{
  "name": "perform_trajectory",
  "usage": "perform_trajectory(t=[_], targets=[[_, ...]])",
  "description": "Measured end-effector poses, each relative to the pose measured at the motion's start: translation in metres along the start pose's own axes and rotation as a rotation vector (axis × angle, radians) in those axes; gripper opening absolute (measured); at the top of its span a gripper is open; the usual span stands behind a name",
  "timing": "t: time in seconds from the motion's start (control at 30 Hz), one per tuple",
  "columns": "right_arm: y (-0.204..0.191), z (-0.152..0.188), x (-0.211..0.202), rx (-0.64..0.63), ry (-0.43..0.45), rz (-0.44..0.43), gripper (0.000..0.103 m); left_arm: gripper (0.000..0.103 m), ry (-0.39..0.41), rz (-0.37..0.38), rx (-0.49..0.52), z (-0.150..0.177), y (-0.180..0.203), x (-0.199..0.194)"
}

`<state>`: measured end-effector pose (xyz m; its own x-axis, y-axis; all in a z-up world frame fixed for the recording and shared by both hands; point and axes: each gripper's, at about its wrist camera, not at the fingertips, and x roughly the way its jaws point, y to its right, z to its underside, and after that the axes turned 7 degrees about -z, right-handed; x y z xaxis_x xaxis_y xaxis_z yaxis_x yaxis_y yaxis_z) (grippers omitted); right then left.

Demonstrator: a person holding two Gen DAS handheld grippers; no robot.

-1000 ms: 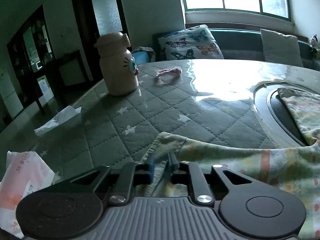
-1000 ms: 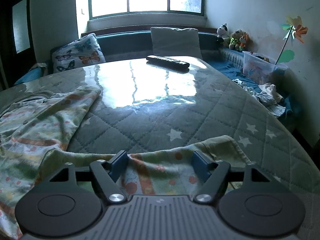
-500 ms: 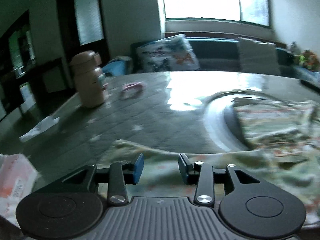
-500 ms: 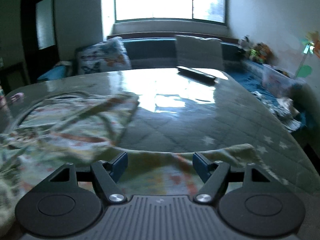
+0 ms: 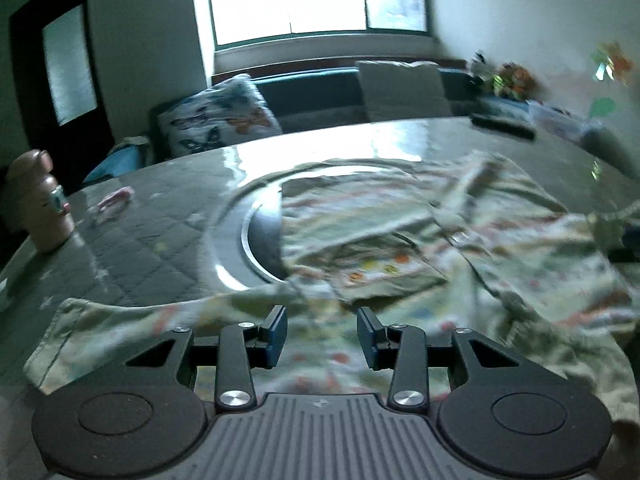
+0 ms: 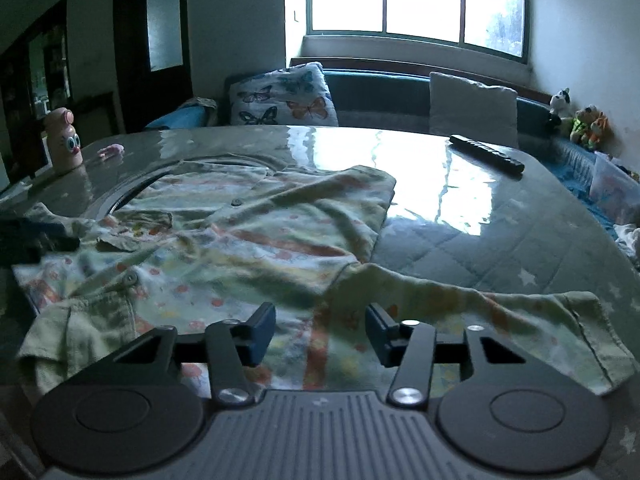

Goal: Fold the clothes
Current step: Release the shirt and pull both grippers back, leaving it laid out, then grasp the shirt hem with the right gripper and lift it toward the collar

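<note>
A pale green patterned shirt [image 5: 420, 240] lies spread and rumpled on the quilted table [image 5: 132, 248], partly over a round inset plate [image 5: 240, 232]. My left gripper [image 5: 322, 334] is open and empty, just above the shirt's near hem and left sleeve. In the right wrist view the same shirt [image 6: 248, 236] fills the middle, its right sleeve [image 6: 500, 312] stretched out to the right. My right gripper [image 6: 320, 334] is open and empty over the near hem. The left gripper's dark body [image 6: 28, 236] shows at the left edge there.
A pink cartoon bottle [image 6: 66, 140] and a small pink item [image 6: 112, 151] stand at the table's far left. A black remote [image 6: 486, 153] lies at the far right. A sofa with cushions [image 6: 288, 100] runs behind the table under the window.
The left gripper let go of the sleeve edge and opened, then swung right toward the shirt's middle. The right gripper stayed open and turned left over the shirt.
</note>
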<state>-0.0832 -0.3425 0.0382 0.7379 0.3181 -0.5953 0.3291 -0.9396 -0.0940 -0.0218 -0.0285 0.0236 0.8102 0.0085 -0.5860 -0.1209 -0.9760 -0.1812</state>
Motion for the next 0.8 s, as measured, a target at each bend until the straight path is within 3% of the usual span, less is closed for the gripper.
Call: perform_trajectory(t=[0.2, 0.4, 0.53, 0.8], targets=[[0.004, -0.025, 0.017, -0.011, 0.016, -0.032, 0.046, 0.042, -0.019, 0.021, 0.013, 0.005, 0.007, 0.003], [0.016, -0.042, 0.058, -0.007, -0.029, -0.027, 0.039, 0.042, -0.021, 0.033, 0.008, 0.005, 0.004, 0.001], [0.025, -0.051, 0.08, 0.002, -0.052, -0.016, 0.028, 0.042, -0.021, 0.045, 0.009, 0.004, 0.003, 0.0], [0.041, -0.071, 0.115, 0.021, -0.076, 0.011, 0.026, 0.042, -0.019, 0.083, 0.025, 0.006, 0.011, -0.003]])
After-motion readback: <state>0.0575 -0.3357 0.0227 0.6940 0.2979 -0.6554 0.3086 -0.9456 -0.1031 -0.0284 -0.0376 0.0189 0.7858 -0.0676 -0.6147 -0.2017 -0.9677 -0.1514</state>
